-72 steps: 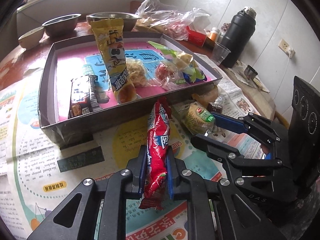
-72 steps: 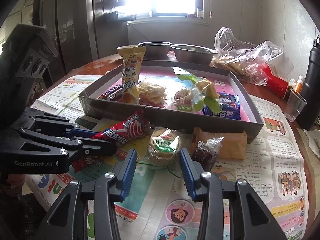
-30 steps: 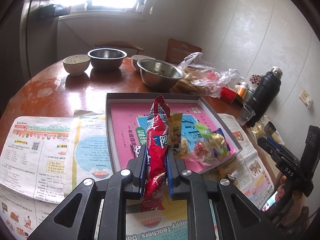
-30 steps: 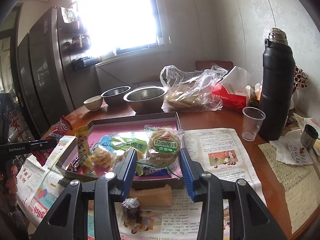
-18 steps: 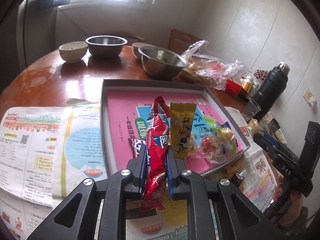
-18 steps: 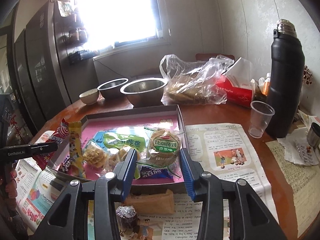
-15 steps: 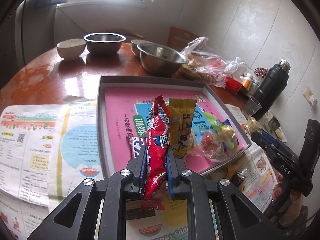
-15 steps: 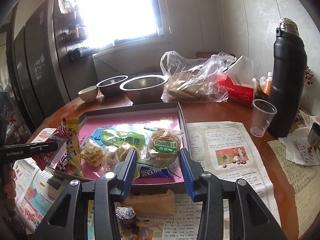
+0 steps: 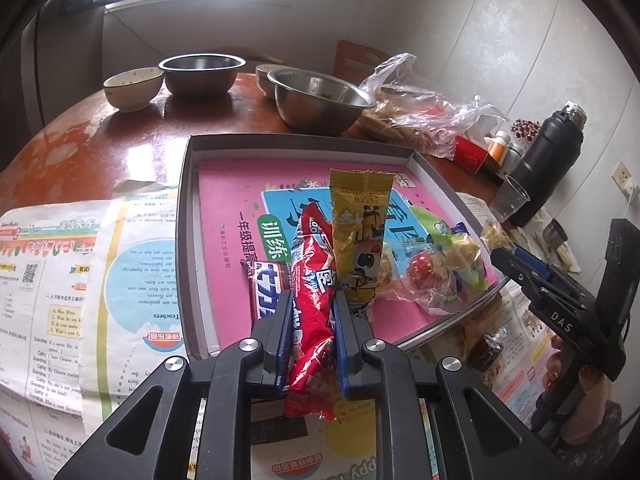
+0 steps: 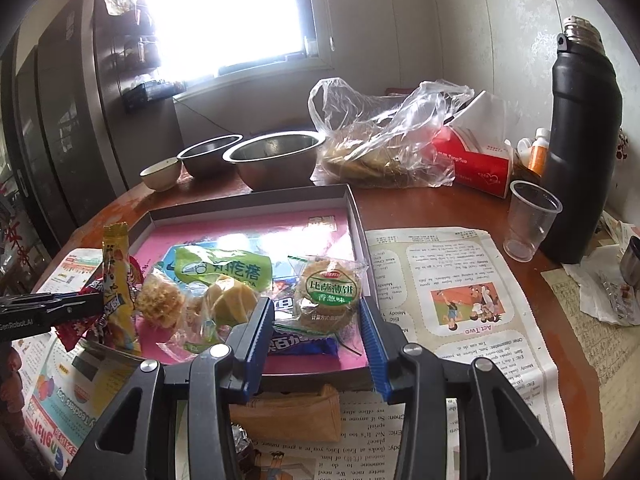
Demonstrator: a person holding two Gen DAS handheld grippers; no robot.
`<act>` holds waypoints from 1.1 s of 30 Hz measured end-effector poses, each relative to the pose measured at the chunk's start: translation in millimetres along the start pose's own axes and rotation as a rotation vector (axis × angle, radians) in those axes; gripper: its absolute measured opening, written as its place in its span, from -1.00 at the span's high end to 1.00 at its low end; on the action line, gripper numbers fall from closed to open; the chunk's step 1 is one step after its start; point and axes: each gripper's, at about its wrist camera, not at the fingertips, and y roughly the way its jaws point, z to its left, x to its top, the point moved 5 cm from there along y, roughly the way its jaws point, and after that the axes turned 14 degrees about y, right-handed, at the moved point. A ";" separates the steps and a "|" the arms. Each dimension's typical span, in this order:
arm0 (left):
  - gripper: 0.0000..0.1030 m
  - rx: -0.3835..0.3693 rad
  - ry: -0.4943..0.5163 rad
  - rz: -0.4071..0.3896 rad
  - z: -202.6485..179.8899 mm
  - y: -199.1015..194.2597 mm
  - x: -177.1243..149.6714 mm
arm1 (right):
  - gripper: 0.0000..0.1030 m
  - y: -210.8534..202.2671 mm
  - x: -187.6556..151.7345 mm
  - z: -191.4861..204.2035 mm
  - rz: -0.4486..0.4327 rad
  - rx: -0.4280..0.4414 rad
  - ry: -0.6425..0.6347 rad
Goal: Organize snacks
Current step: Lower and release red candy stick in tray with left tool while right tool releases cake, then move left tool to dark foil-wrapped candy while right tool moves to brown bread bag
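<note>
Over the tray (image 9: 188, 216), each tool grips 1 snack: left tool (image 9: 311, 344) red packet (image 9: 310, 304), right tool (image 10: 316, 344) round biscuit (image 10: 329, 296).

Two wrist fisheyes, close, angled down over one shared tray (image 9: 188, 216).

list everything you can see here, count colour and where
tray: 1, grey, pink-lined, table centre
red snack packet: 1, in left gripper
round biscuit pack: 1, green label, in right gripper
yellow snack packet: 1, upright in tray
steel bowls: 2, behind tray
ceramic bowl: 1, cream, beside them
flask: 1, black, far right
plastic cup: 1, clear, by flask
left gripper: black, shut
right gripper: black, shut
</note>
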 end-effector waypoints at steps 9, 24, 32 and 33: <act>0.31 0.030 -0.014 -0.008 6.5 -5.4 1.3 | 0.13 7.6 -3.5 2.0 0.020 -0.013 -0.009; -0.08 -0.026 0.076 -0.096 -31.8 -52.0 14.3 | -0.08 -20.3 -1.1 -8.1 -0.008 0.010 0.031; -0.09 -0.098 0.148 -0.056 -76.0 -40.8 5.8 | -0.09 -43.8 -10.3 -14.4 -0.011 0.017 0.027; -0.09 -0.105 0.155 -0.051 -80.7 -39.7 3.9 | -0.09 -46.1 -12.1 -15.7 -0.010 0.017 0.026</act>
